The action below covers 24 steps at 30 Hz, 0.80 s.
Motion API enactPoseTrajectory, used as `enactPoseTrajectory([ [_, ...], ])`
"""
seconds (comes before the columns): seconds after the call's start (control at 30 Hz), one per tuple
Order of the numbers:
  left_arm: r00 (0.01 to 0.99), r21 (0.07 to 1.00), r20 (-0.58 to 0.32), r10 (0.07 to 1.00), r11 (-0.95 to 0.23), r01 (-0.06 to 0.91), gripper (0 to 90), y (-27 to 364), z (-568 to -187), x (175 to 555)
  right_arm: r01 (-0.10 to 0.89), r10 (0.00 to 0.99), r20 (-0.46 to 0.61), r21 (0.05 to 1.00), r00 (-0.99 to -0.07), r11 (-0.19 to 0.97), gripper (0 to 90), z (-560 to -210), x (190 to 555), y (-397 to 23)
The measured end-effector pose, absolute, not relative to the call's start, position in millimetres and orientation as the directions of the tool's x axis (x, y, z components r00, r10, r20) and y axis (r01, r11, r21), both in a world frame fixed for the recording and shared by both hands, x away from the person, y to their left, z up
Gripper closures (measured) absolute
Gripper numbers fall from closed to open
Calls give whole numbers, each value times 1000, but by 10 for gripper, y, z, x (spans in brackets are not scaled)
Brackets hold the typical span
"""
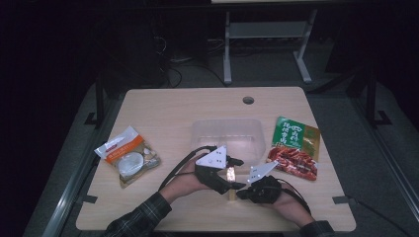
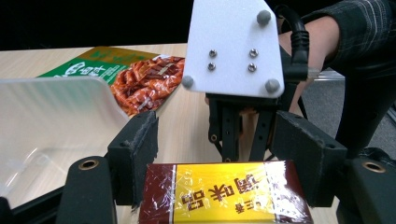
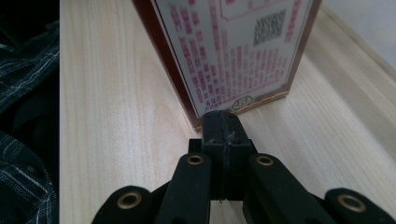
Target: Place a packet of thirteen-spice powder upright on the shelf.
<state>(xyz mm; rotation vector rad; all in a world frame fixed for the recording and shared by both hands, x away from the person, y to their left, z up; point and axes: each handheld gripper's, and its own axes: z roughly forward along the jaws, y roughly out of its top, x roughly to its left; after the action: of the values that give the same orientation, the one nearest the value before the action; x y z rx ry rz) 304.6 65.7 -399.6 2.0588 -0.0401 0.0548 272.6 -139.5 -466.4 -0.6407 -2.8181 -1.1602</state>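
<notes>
A small box wrapped in cellophane [image 2: 224,198], brown with a yellow band and printed characters, stands on the wooden table [image 1: 163,113] in front of the person. My left gripper [image 2: 219,156] is shut on it, one pad on each side. In the high view this gripper [image 1: 228,178] comes in from the left and the box [image 1: 230,174] shows between both hands. My right gripper [image 3: 223,126] is shut, its tips together at the lower edge of the box's back face [image 3: 233,51], which carries red print and a QR code. From the right, that gripper [image 1: 243,187] meets the box.
A clear plastic tub [image 1: 227,134] sits just behind the hands. A green and red snack bag [image 1: 295,146] lies to its right, a white and orange bag [image 1: 127,154] at the left. A cable hole [image 1: 248,100] is near the far edge.
</notes>
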Motion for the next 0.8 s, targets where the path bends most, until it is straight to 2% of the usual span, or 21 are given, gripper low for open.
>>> enactPoseTrajectory([
  [0.2, 999, 886, 49, -3, -462, -45, 304, 636, -3992, 3054, 392, 367, 187, 670, -911, 631, 899, -4669, 2716, -1398],
  [0.4, 999, 895, 37, 17, -446, -26, 223, 678, -3954, 3048, 390, 371, 181, 674, -911, 628, 898, -4667, 2718, -1441],
  [0.67, 999, 897, 28, 41, -443, -7, 178, 813, -3853, 3018, 383, 380, 164, 682, -910, 623, 895, -4636, 2726, -1524],
  [0.8, 997, 880, 33, 64, -475, 1, 160, 947, -3774, 2996, 387, 391, 161, 686, -906, 615, 838, -4595, 2718, -1586],
])
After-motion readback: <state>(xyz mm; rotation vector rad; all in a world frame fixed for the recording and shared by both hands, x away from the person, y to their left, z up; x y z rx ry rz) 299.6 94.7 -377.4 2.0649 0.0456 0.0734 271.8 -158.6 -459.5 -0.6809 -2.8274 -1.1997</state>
